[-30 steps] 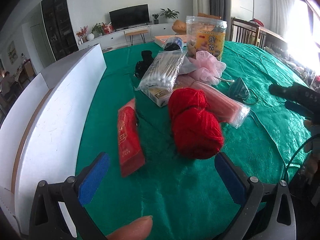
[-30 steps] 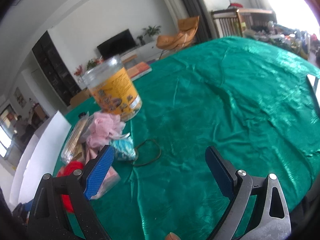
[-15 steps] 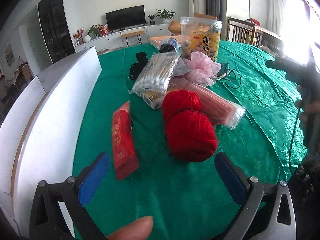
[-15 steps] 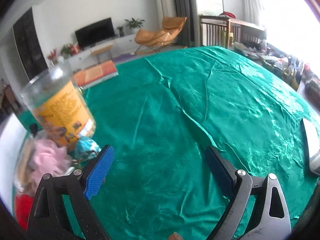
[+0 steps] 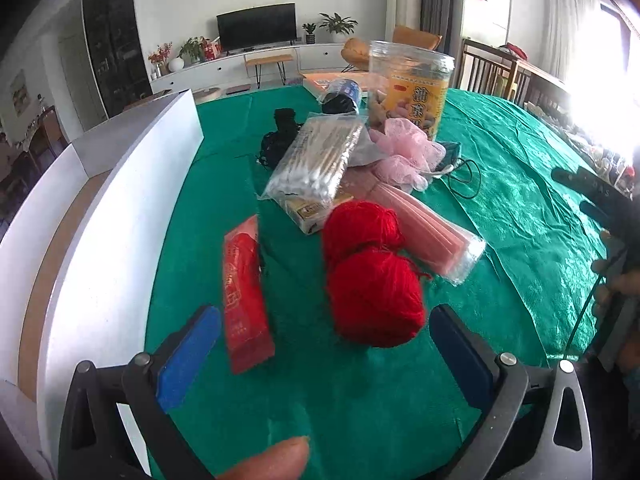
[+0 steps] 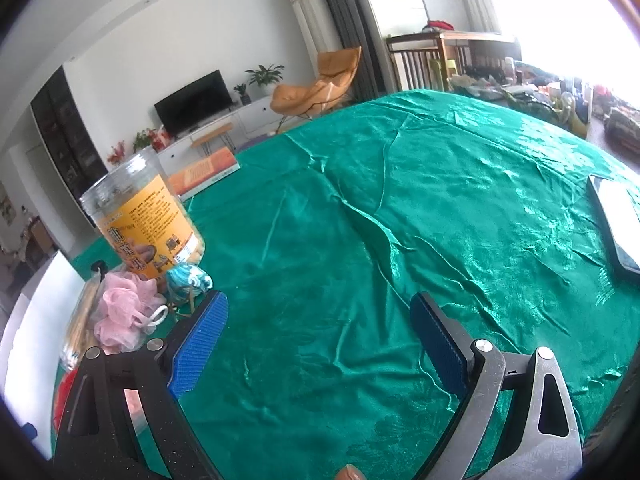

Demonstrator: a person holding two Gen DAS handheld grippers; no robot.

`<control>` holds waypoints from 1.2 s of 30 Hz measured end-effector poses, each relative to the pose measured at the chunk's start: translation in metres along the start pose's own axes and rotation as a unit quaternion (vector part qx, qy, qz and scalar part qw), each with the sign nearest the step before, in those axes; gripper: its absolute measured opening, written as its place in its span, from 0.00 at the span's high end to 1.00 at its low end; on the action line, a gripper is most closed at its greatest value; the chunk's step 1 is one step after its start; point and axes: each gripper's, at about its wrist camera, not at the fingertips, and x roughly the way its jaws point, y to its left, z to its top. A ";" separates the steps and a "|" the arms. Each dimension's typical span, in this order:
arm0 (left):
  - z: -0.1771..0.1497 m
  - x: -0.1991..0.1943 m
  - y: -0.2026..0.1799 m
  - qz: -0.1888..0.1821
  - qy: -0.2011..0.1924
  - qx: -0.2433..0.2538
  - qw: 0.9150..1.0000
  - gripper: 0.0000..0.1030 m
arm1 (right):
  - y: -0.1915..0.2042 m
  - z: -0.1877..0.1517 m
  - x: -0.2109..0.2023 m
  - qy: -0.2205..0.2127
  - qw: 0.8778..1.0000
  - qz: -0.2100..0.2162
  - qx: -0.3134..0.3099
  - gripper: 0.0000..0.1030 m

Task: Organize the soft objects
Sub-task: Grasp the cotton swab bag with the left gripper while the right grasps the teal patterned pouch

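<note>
Clutter on the left, open cloth on the right

A white box wall (image 5: 120, 216) lined the table's left edge; the green tablecloth (image 6: 400, 220) beyond the snack jar (image 6: 148, 224) lay bare.

A clear snack jar (image 5: 410, 92) with a yellow label stands upright toward the far edge of the green tablecloth (image 6: 400, 220). An orange book (image 6: 206, 170) lies flat beyond it (title unreadable). A phone (image 6: 614, 222) lies near the right edge.

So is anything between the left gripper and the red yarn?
Nothing visible. The left gripper is open, and the red yarn lies just ahead on bare green cloth. The red packet lies beside it, off the direct line.
</note>
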 end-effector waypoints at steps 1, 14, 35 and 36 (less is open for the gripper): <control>0.003 0.001 0.005 0.006 0.005 -0.008 1.000 0.00 | -0.001 -0.001 0.001 0.006 1.000 0.002 0.004 0.09; 0.117 0.061 0.032 -0.015 0.077 -0.001 0.997 0.00 | -0.006 -0.006 0.012 0.039 0.999 0.002 0.020 0.09; 0.156 0.131 0.032 -0.053 0.164 0.076 0.982 0.63 | 0.128 0.024 0.118 0.193 0.949 0.132 -0.213 0.13; 0.156 0.124 0.037 -0.063 0.159 0.065 0.983 0.63 | 0.136 0.021 0.131 0.207 0.944 0.124 -0.227 0.14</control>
